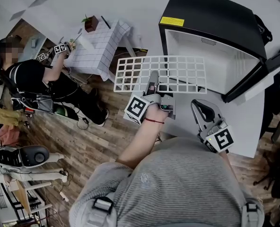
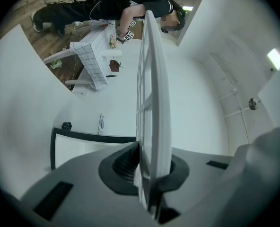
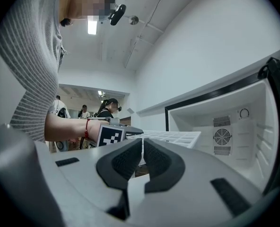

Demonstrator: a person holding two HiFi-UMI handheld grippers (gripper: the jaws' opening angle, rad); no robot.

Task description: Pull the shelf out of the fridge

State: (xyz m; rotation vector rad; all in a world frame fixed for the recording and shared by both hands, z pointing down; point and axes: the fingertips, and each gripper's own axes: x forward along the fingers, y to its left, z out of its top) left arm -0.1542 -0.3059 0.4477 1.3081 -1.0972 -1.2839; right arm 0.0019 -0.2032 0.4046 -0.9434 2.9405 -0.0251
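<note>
The white wire shelf (image 1: pixel 161 74) is out of the fridge (image 1: pixel 211 46) and hangs level in front of its open white cavity. My left gripper (image 1: pixel 153 80) is shut on the shelf's near edge. In the left gripper view the shelf (image 2: pixel 154 93) runs edge-on up from between the pads of that gripper (image 2: pixel 148 176). My right gripper (image 1: pixel 200 106) hovers right of the left one, below the shelf, shut and empty. In the right gripper view its pads meet at the tips (image 3: pixel 143 157); the shelf (image 3: pixel 170 137) and the fridge cavity (image 3: pixel 225 126) lie beyond.
The fridge door (image 1: pixel 275 67) is swung open to the right. The fridge stands on a white surface (image 1: pixel 246 126). At left are a grid-patterned table (image 1: pixel 100 46) with a plant pot (image 1: pixel 91 22) and a seated person (image 1: pixel 31 79) holding grippers. Wooden floor lies below.
</note>
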